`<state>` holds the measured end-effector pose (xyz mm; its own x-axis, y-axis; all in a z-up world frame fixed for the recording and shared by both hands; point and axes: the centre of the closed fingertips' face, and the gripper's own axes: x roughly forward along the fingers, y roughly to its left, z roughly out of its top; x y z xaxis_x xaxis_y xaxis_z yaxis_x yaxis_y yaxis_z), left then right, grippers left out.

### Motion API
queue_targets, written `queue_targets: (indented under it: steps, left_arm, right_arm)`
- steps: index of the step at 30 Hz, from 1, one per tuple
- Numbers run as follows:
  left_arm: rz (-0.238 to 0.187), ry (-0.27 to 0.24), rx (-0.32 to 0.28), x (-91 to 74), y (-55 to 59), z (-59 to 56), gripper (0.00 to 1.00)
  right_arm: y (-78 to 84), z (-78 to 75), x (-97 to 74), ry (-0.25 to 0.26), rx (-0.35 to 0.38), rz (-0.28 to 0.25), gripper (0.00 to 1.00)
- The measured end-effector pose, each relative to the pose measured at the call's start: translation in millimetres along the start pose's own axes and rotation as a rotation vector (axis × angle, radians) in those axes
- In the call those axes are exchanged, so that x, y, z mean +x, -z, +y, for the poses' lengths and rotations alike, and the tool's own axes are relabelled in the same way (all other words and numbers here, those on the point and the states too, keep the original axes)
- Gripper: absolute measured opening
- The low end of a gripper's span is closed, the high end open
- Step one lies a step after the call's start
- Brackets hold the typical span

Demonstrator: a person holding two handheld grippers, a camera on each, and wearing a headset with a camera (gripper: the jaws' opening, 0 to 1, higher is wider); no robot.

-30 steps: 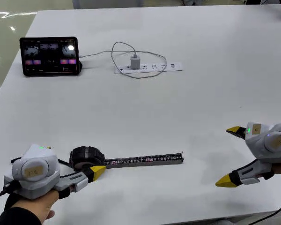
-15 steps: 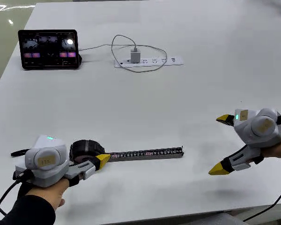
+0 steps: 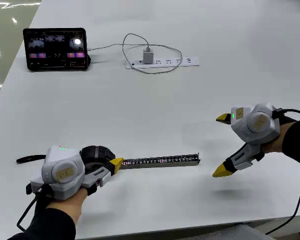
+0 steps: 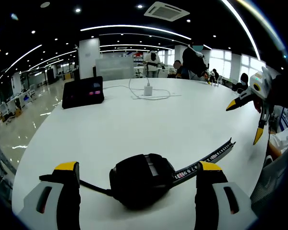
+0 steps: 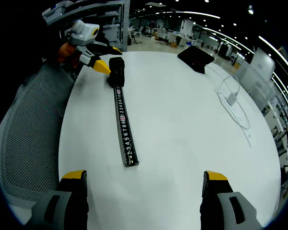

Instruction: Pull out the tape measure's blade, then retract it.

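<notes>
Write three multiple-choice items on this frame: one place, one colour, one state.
1. Where is the tape measure's case? A beside the tablet; B between the jaws of the left hand-held gripper; C on the power strip.
2. What colour are the fingertips of both hand-held grippers? A yellow; B red; C blue.
3. The blade is: A fully retracted; B lifted in the air; C pulled out, flat on the table.
Answers: B, jaws stand either side of it; A, yellow in all views; C, it lies along the table.
</notes>
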<state>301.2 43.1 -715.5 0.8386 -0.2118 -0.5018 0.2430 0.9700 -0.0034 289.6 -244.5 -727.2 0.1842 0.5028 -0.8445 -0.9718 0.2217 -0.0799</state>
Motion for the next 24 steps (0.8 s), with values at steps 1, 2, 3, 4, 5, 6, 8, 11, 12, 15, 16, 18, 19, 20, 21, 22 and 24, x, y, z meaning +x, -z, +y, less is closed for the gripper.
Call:
queue_targets:
  steps: [1,2,3,4,5,6,8,11,12,15,16,18,19,20,21,22,24]
  left_arm:
    - [-0.003,0.001,-0.003,0.7,0.0,-1.4,0.99]
    - [-0.013,0.004,-0.018,1.9,-1.3,-3.2,0.99]
    - [-0.016,0.005,-0.032,3.1,-1.3,-4.4,0.99]
    - [-0.02,-0.001,-0.037,4.2,-1.2,-4.0,0.99]
    - [-0.028,-0.012,-0.04,5.6,-1.7,-3.1,0.99]
    - [-0.035,-0.022,-0.046,6.3,-2.5,-1.6,0.99]
    - [-0.051,-0.026,-0.044,7.8,-5.3,-2.7,0.99]
    - [-0.064,-0.021,-0.057,8.6,-7.0,-5.7,0.99]
    - [-0.058,-0.023,-0.061,9.5,-4.7,-5.4,0.99]
    - [-0.041,-0.025,-0.054,9.9,1.7,-5.2,0.99]
    - [-0.038,-0.027,-0.055,9.7,2.5,-4.9,0.99]
    - [-0.038,-0.026,-0.061,10.1,4.0,-5.2,0.99]
    - [-0.039,-0.025,-0.058,10.3,4.3,-5.2,0.99]
    - [-0.037,-0.026,-0.053,10.3,4.9,-5.0,0.99]
    - [-0.034,-0.029,-0.053,10.1,5.6,-4.5,0.99]
    - [-0.033,-0.032,-0.052,10.1,6.4,-3.5,0.99]
    - [-0.029,-0.035,-0.055,10.6,8.1,-2.4,0.99]
  right_arm:
    - [-1.1,0.0,2.7,-0.006,-0.007,0.003,0.99]
    - [-1.9,-1.0,6.6,-0.012,-0.018,0.007,0.99]
    - [-2.7,-1.9,9.3,-0.015,-0.023,0.008,0.99]
    - [-3.1,-3.3,12.2,-0.018,-0.028,0.009,0.99]
    - [-4.3,-4.7,15.8,-0.022,-0.036,0.012,0.99]
    - [-4.6,-5.4,17.9,-0.025,-0.039,0.014,0.99]
    - [-5.1,-6.7,22.5,-0.035,-0.044,0.023,0.99]
    - [-4.1,-8.3,27.2,-0.044,-0.051,0.036,0.99]
    - [-3.9,-8.9,28.7,-0.046,-0.052,0.038,0.99]
    - [-1.8,-7.8,33.9,-0.059,-0.054,0.048,0.99]
    - [-2.6,-6.3,34.5,-0.061,-0.06,0.05,0.99]
    - [-3.8,-3.9,36.7,-0.069,-0.072,0.053,0.97]
    - [-4.3,-3.0,37.6,-0.072,-0.079,0.055,0.95]
    - [-5.1,-2.2,39.0,-0.072,-0.088,0.054,0.94]
    - [-5.6,-1.8,39.7,-0.073,-0.088,0.055,0.94]
    - [-6.4,-0.5,40.1,-0.078,-0.09,0.054,0.94]
    - [-6.2,-0.3,40.9,-0.078,-0.098,0.056,0.9]
